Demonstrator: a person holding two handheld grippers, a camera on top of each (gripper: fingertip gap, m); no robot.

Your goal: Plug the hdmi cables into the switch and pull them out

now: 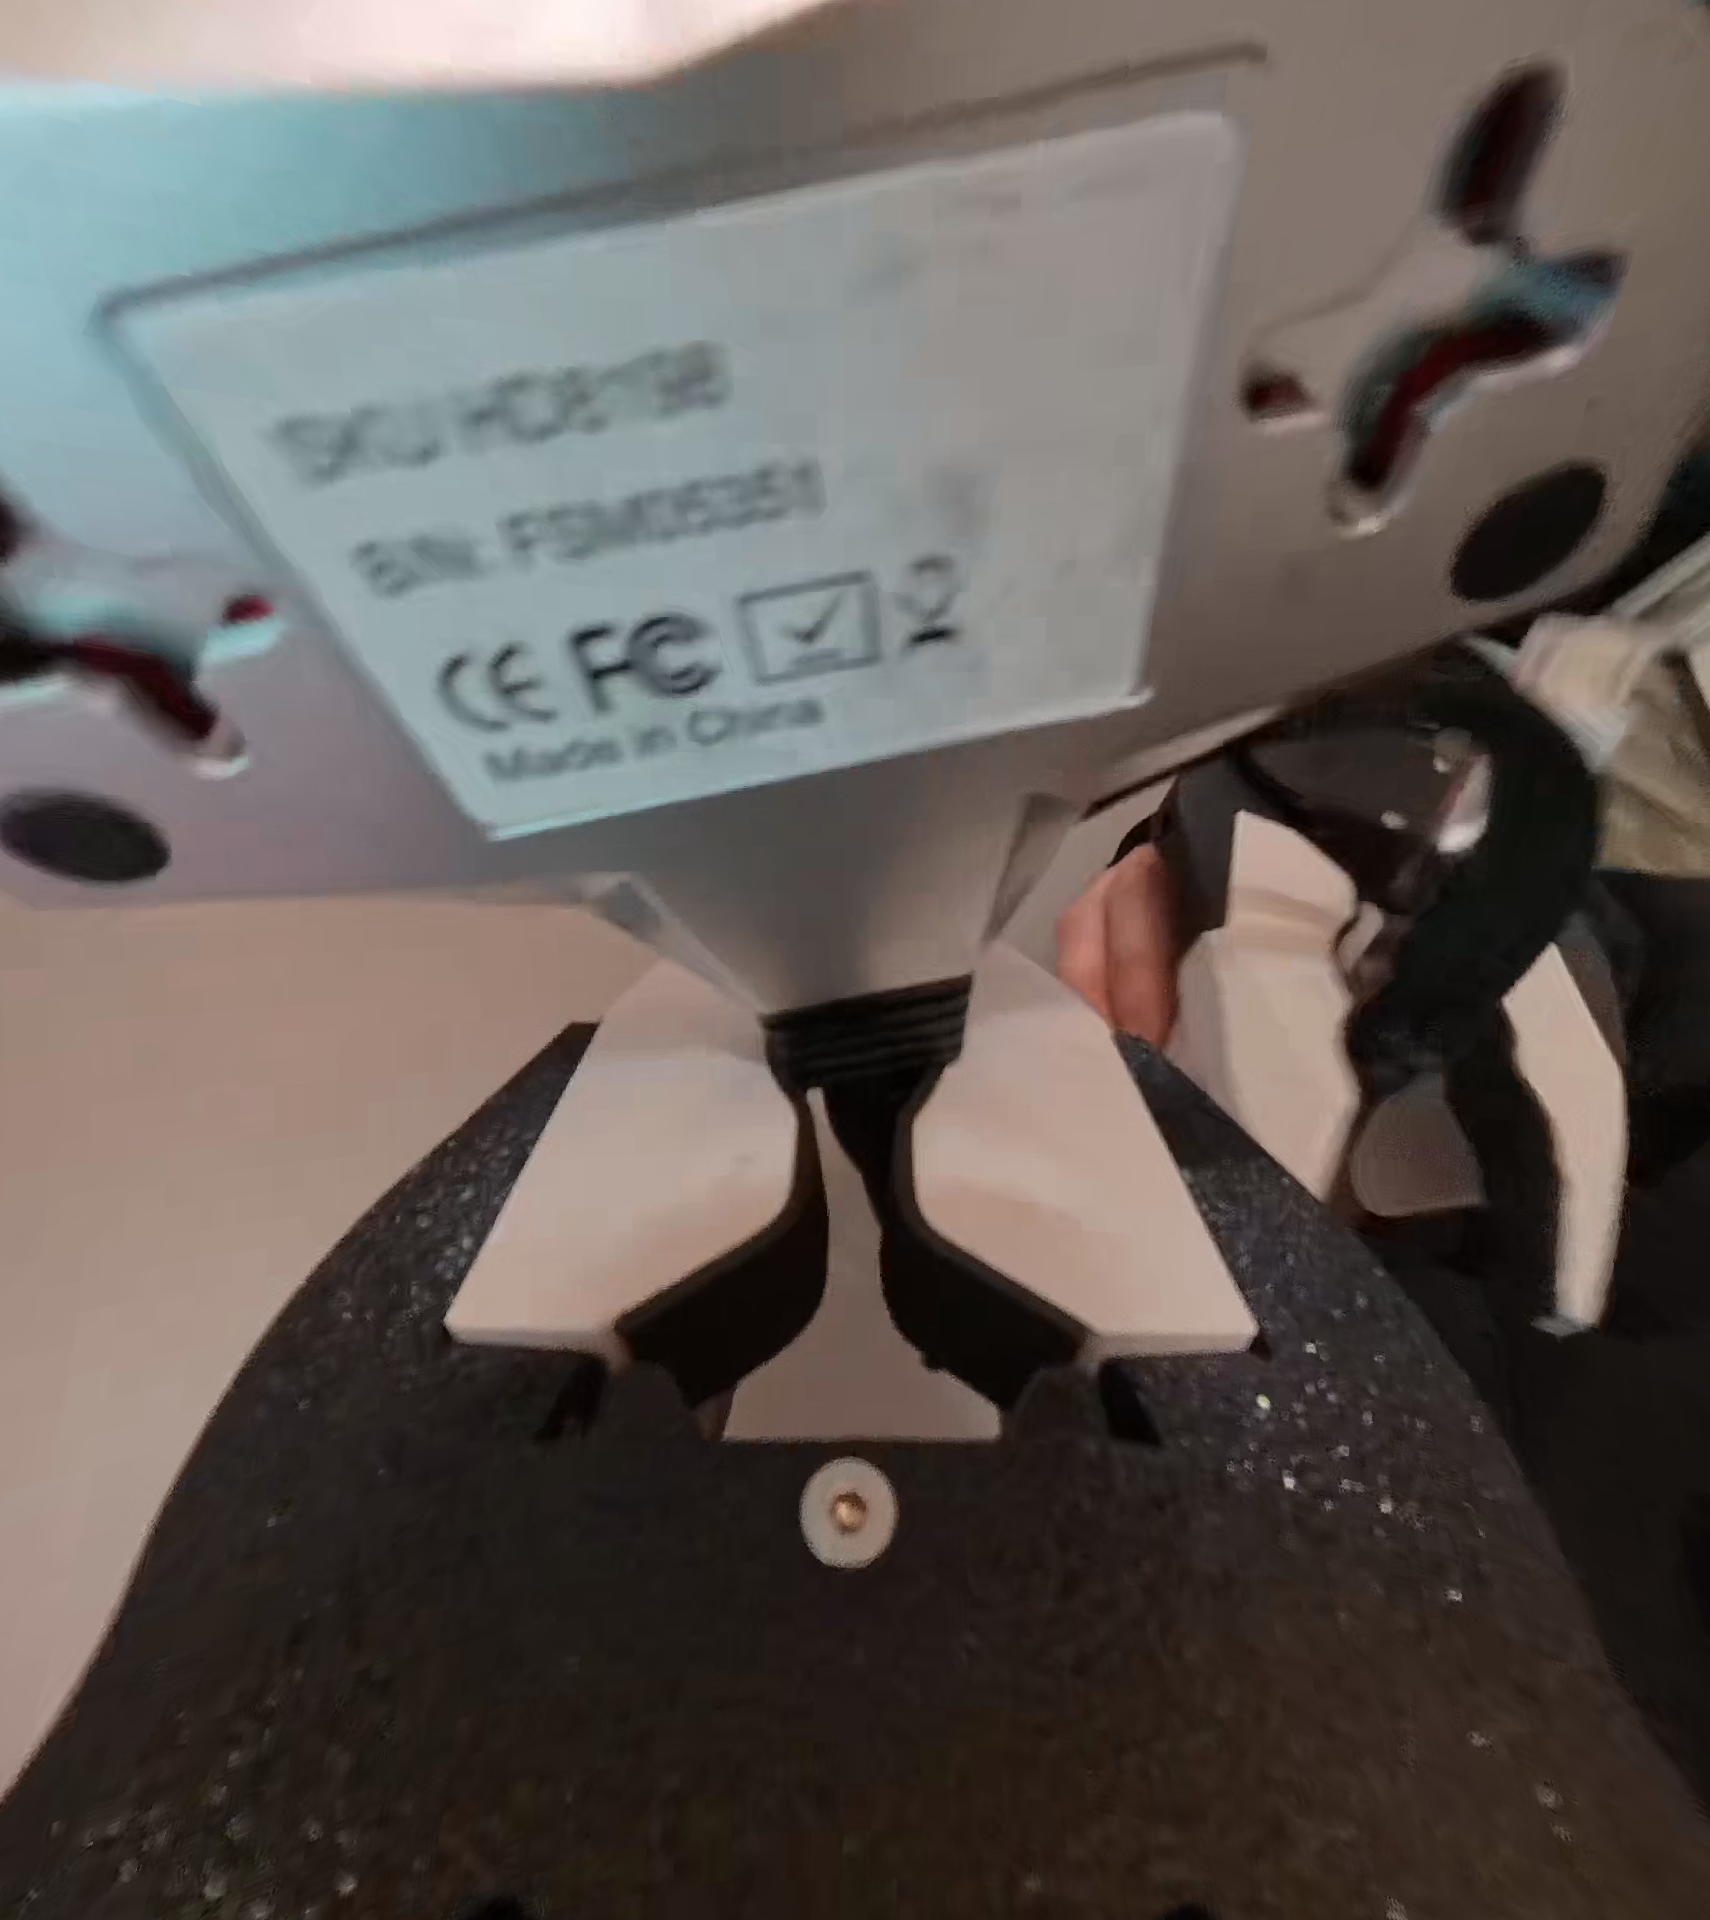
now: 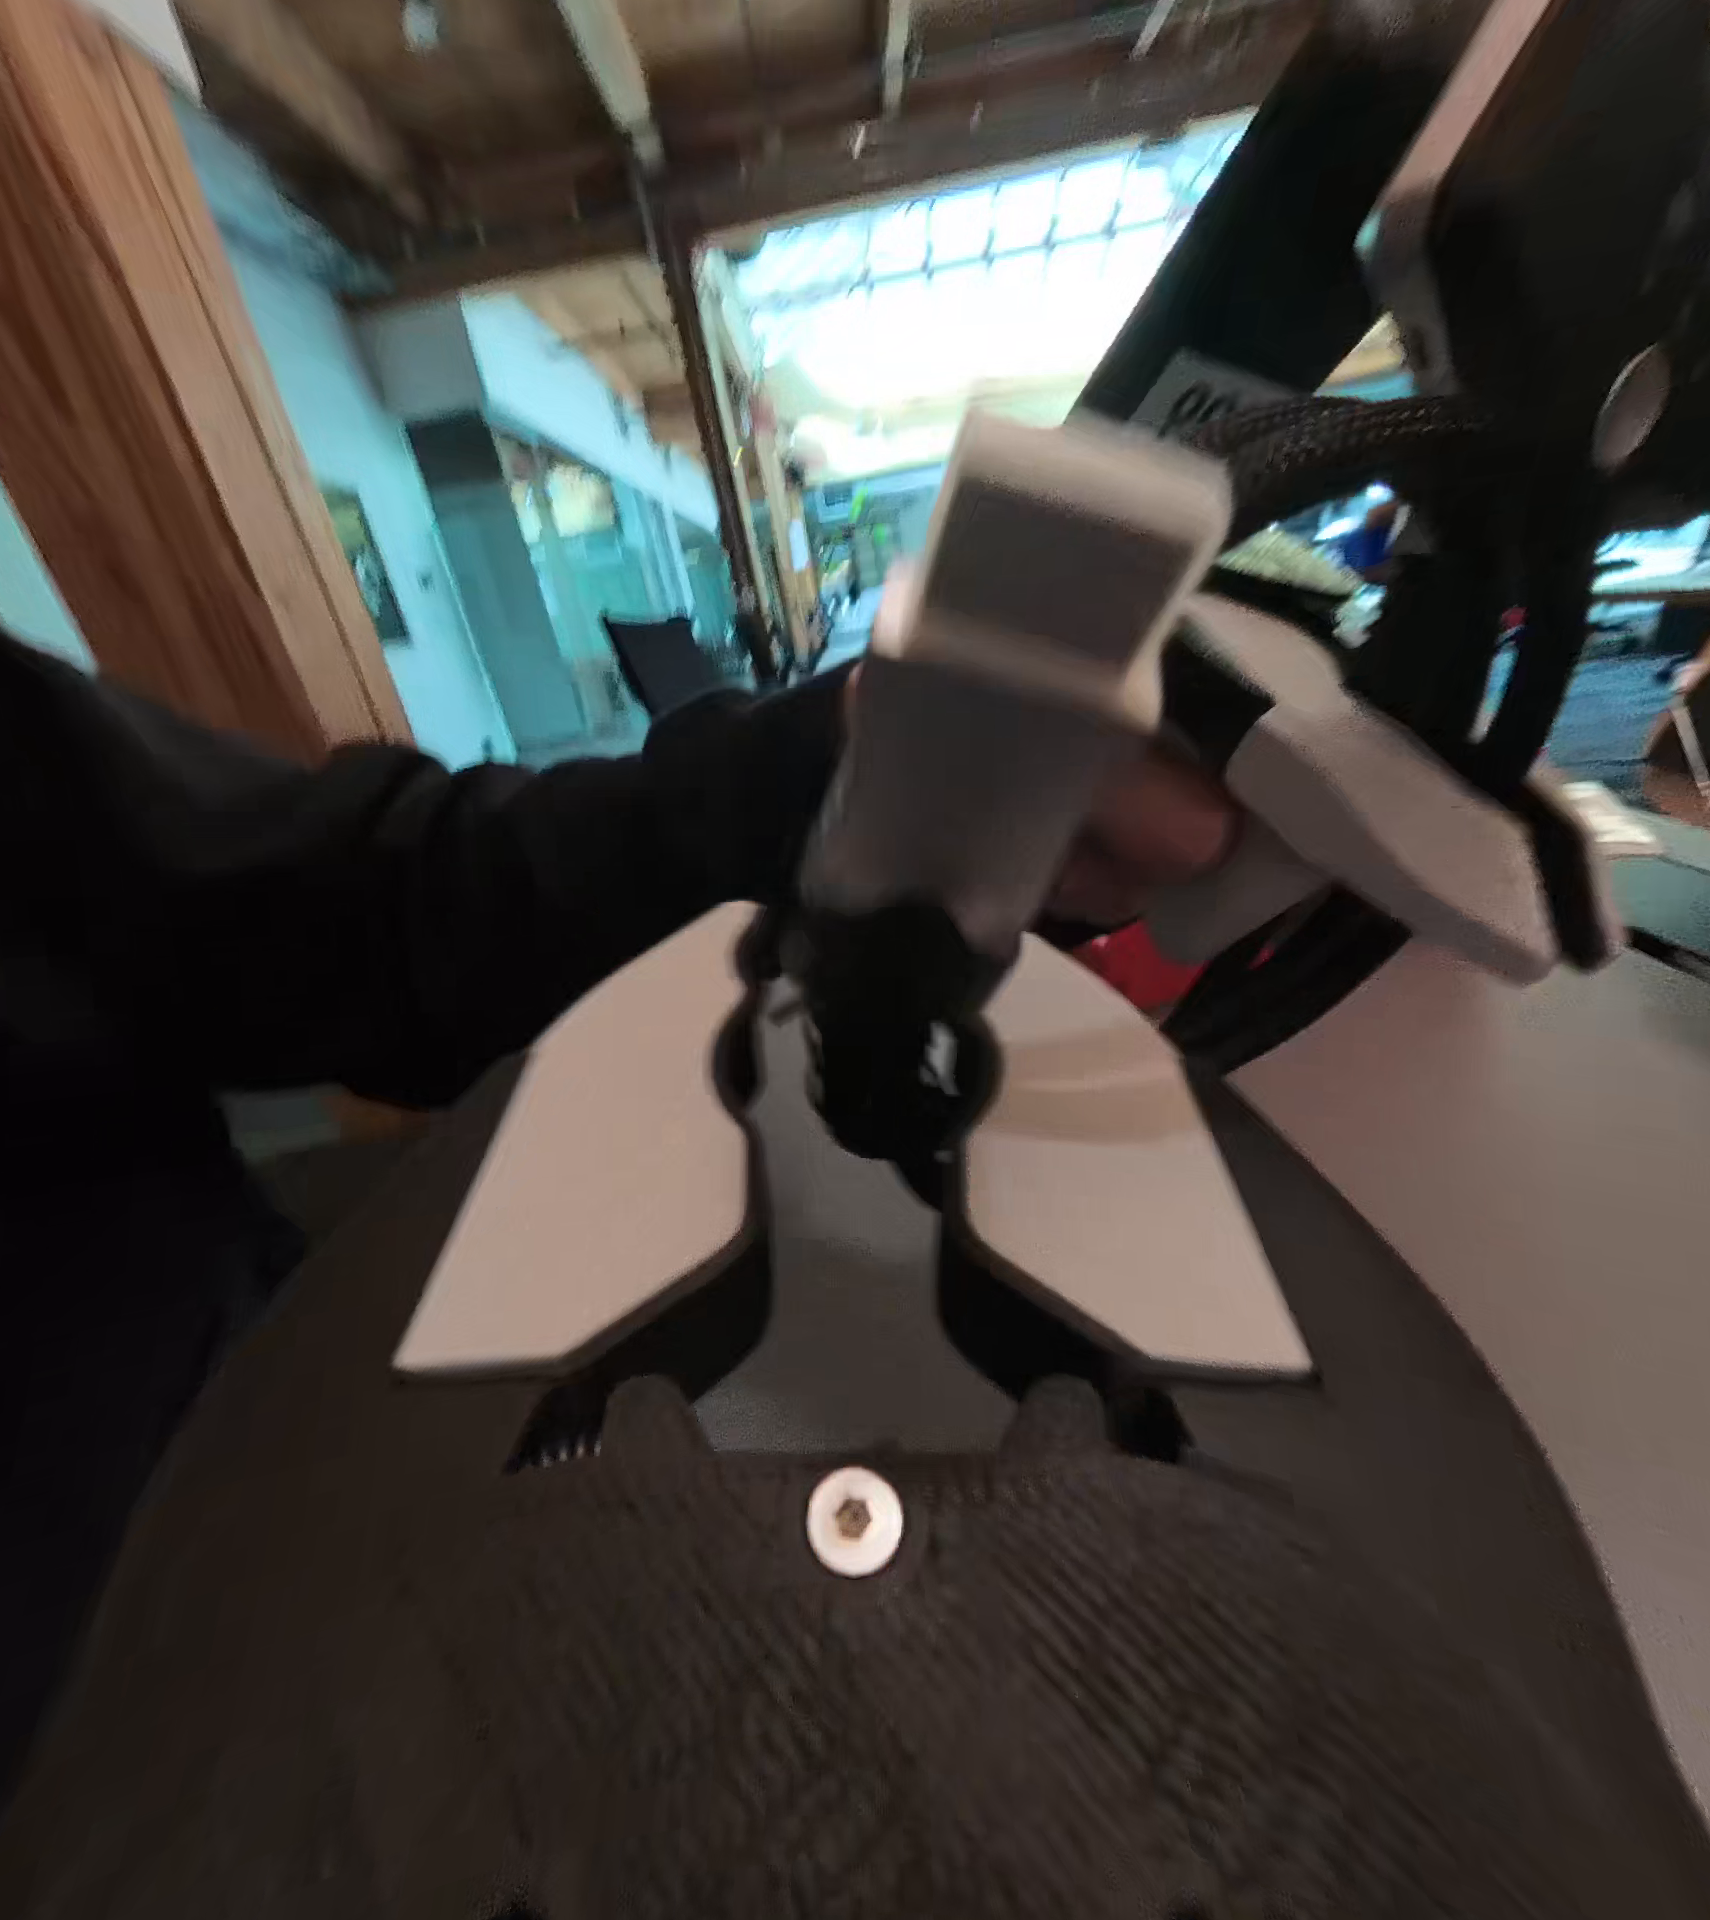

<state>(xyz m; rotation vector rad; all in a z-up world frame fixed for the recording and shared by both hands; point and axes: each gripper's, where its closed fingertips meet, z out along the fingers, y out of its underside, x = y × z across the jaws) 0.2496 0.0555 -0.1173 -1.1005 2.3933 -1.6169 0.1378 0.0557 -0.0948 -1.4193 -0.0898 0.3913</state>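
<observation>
In the left wrist view the silver hdmi switch (image 1: 1090, 312) fills the top, underside toward me, with a white label (image 1: 674, 468) and black round feet. My left gripper (image 1: 861, 1003) is shut on the black ribbed collar (image 1: 866, 1034) of a silver hdmi plug (image 1: 830, 914), whose body meets the switch's near edge. My right gripper (image 2: 882, 966) is shut on the black collar (image 2: 872, 1049) of a second silver hdmi plug (image 2: 996, 707). That plug points away from me, free in the air. The picture is blurred.
A pale table (image 1: 155, 1195) lies below. A hand (image 1: 1111, 935) and the other gripper's white fingers (image 1: 1256, 904) with a black cable loop (image 1: 1526, 821) show at right. In the right wrist view a black sleeve (image 2: 311, 883), a braided cable (image 2: 1350, 426) and a wooden post (image 2: 103, 364) show.
</observation>
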